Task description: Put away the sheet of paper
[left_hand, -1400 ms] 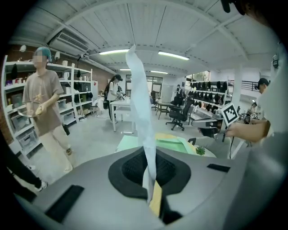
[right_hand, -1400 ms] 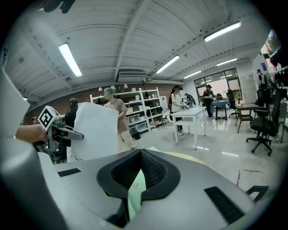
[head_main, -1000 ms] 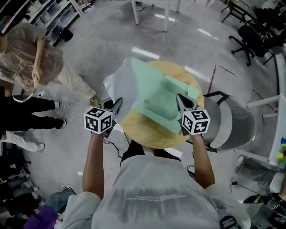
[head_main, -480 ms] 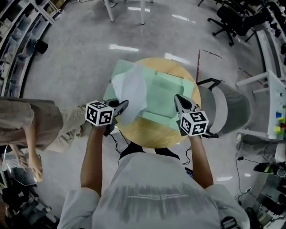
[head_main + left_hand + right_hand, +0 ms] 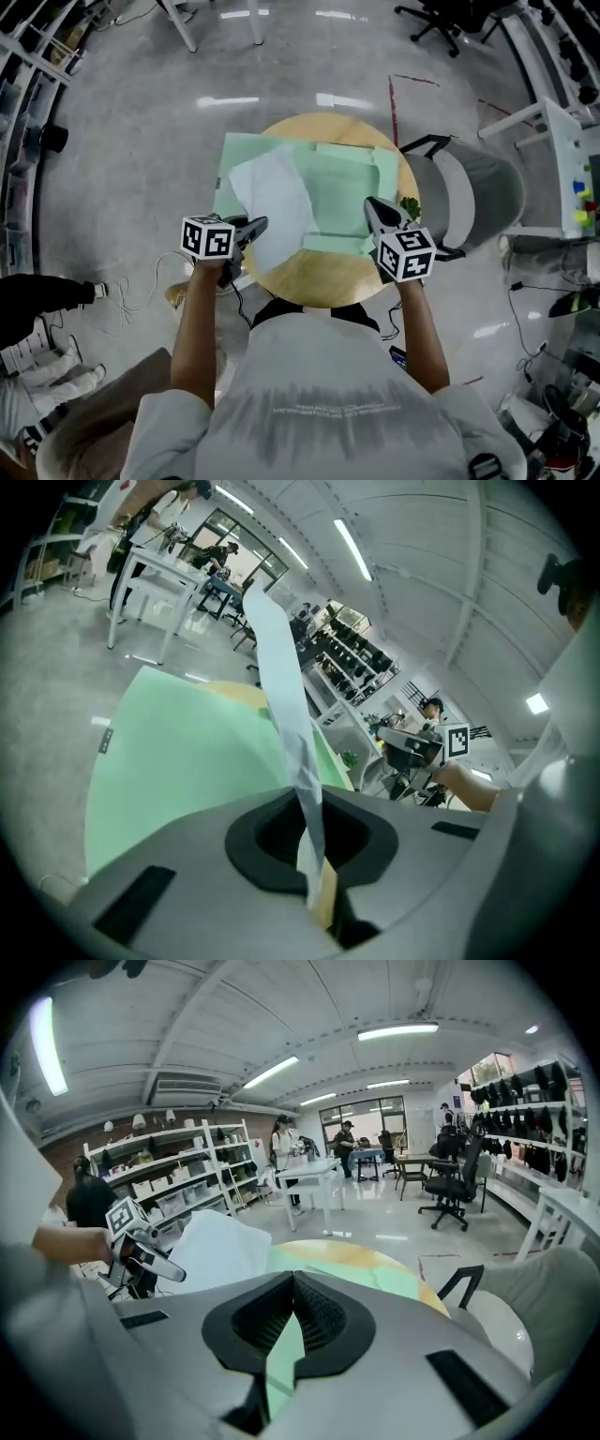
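My left gripper (image 5: pixel 257 224) pinches the sheet of paper (image 5: pixel 272 199) at its near edge. The sheet stretches ahead over the green folder (image 5: pixel 345 199), which my right gripper (image 5: pixel 376 208) clamps.

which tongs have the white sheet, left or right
The left tongs: they are shut on the white sheet of paper, while the right tongs pinch the near edge of the green folder instead.

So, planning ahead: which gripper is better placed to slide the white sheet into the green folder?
Left: the left gripper clamps the white sheet over the green folder; the right gripper grips the folder's edge.
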Demonstrator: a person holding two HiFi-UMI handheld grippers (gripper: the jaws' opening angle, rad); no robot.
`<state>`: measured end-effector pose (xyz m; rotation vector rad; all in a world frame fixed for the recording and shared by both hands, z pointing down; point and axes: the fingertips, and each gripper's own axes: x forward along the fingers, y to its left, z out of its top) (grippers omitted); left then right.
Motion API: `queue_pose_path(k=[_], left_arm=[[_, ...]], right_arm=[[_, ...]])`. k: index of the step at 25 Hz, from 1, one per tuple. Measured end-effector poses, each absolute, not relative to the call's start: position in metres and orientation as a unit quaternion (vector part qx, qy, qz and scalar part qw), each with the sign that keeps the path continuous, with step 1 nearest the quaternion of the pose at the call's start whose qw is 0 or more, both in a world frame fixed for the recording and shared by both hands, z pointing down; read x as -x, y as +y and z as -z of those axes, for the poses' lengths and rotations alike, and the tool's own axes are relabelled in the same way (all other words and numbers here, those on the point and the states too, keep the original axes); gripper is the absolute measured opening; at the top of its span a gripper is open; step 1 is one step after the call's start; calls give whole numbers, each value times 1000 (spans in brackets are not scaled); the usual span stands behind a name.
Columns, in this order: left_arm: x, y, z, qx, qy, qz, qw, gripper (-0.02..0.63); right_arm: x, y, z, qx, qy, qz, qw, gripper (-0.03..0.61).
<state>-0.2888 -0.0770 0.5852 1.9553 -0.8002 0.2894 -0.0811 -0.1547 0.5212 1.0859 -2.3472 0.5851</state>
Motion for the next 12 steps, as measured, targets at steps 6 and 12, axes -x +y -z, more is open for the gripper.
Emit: queue_pose_path(k=[6, 12], left_arm=[[292, -89, -608, -800, -314, -137, 493, 20], [290, -103, -632, -783, -305, -141, 524, 20]], right_arm=[[74, -154, -526, -426, -843, -231, 233, 29], [68, -151, -532, -436, -835, -234, 241, 29]])
